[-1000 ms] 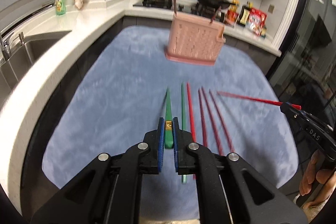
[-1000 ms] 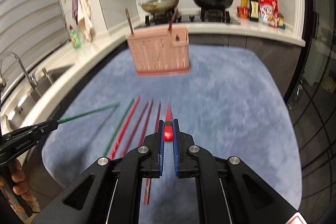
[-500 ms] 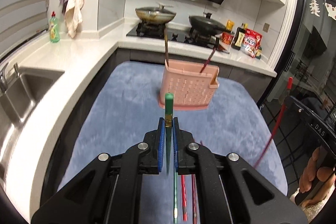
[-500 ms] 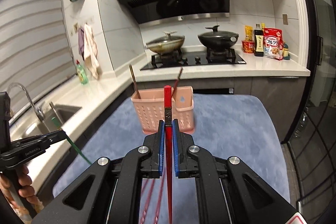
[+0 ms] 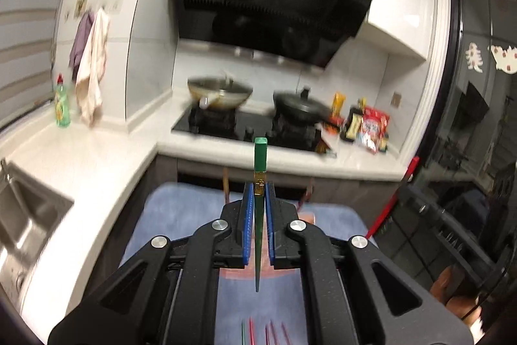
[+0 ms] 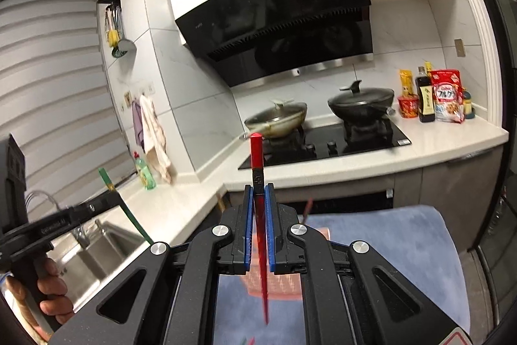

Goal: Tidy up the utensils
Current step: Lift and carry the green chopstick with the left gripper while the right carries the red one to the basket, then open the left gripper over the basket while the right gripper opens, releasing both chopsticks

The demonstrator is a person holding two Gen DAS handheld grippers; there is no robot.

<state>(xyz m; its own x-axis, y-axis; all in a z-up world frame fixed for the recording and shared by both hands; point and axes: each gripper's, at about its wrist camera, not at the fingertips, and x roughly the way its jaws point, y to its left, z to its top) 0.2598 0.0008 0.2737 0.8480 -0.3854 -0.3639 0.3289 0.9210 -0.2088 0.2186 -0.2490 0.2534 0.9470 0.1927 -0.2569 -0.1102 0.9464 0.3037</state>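
Observation:
My left gripper is shut on a green chopstick, held upright with its thick end up and its tip hanging down over the pink utensil basket. My right gripper is shut on a red chopstick, also upright, with its tip over the pink basket. Both baskets views are mostly hidden behind the fingers. Two chopsticks stand in the basket. Several red and green chopsticks lie on the blue mat below.
The white counter holds a sink at the left and a stove with two pans behind. Bottles and packets stand at the back right. The left gripper shows in the right wrist view.
Both grippers have risen and tilted up with their chopsticks, so the chopsticks now hang upright over the basket and the cameras look at the stove wall.

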